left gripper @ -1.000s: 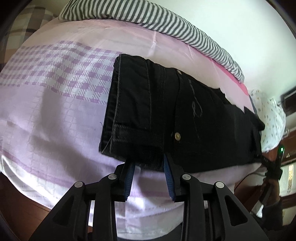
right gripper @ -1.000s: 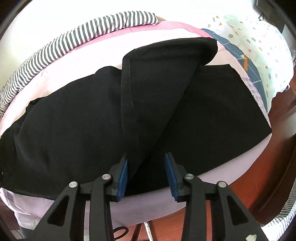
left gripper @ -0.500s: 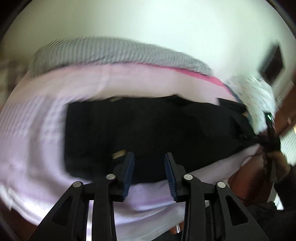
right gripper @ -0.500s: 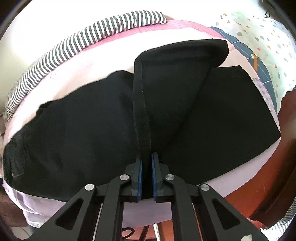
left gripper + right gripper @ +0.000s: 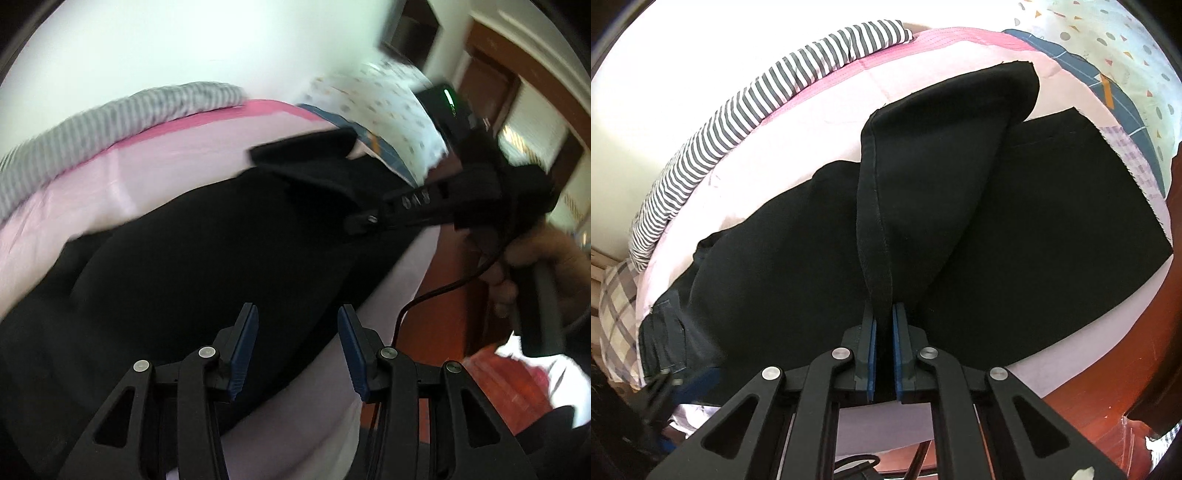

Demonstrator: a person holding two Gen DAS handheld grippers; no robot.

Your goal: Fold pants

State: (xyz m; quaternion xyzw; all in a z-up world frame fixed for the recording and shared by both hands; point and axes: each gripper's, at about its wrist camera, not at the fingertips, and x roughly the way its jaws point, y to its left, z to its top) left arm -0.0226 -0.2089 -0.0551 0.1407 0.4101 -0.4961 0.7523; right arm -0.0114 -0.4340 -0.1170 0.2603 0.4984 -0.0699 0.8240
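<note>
Black pants (image 5: 997,240) lie stretched across a pink bed sheet (image 5: 923,66), waistband at the far left, leg ends at the right. My right gripper (image 5: 884,328) is shut on the hem edge of the upper leg, which is lifted and folded back toward the middle. In the blurred left wrist view the pants (image 5: 203,258) fill the centre. My left gripper (image 5: 295,332) hovers over the near edge of the leg, its jaws opening with no cloth pinched between them. The right gripper (image 5: 364,219) shows there too, held by a hand (image 5: 528,258).
A striped pillow (image 5: 746,103) lies along the far edge of the bed. A dotted pale quilt (image 5: 1126,44) sits at the right end. A plaid cushion (image 5: 617,302) is at the left. Red-brown wooden floor (image 5: 1108,387) runs beside the bed's near edge.
My left gripper let go of the waistband and swept right along the pants toward the leg ends, rolling as it went. My right gripper closed on the leg hem and lifted it slightly.
</note>
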